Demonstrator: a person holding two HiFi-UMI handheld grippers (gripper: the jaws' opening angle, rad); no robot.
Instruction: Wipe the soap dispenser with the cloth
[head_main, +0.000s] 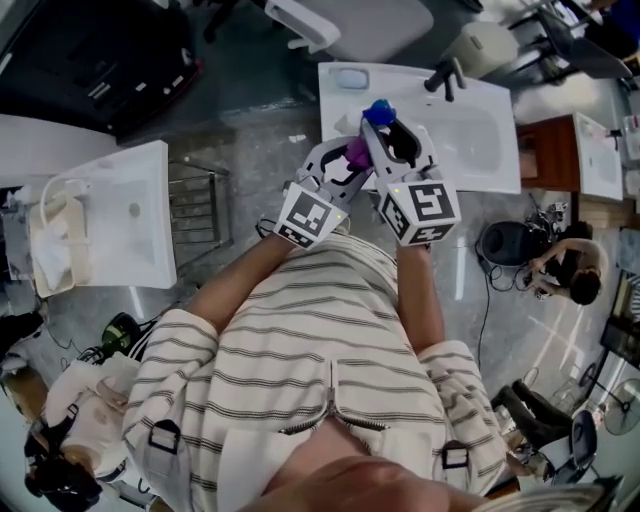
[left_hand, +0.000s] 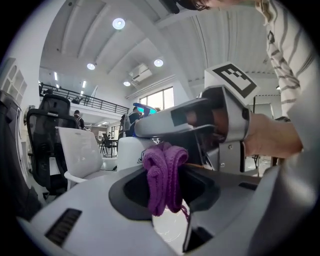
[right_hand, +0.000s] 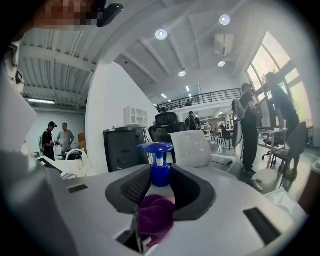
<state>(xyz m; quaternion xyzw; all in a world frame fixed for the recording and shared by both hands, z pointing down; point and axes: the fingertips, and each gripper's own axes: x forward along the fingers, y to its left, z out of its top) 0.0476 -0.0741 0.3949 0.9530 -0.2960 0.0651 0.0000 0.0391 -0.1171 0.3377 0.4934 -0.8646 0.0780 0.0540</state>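
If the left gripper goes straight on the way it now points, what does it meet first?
The left gripper carries a purple knitted cloth in front. Just beyond it, probably the grey right gripper and the blue-pump soap dispenser it holds, though depth is unclear.

- No legible words, brands or numbers in any view.
- Left marker cube (head_main: 310, 216) and right marker cube (head_main: 425, 208): black-white square patterns only, no letters.
- Small dark mark on white surface (left_hand: 131, 156) just left of cloth (left_hand: 165, 175): too blurred to read.

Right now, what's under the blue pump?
Under the pump is the dispenser bottle, gripped by the right gripper. A purple cloth covers its lower part, so the base can't be seen.
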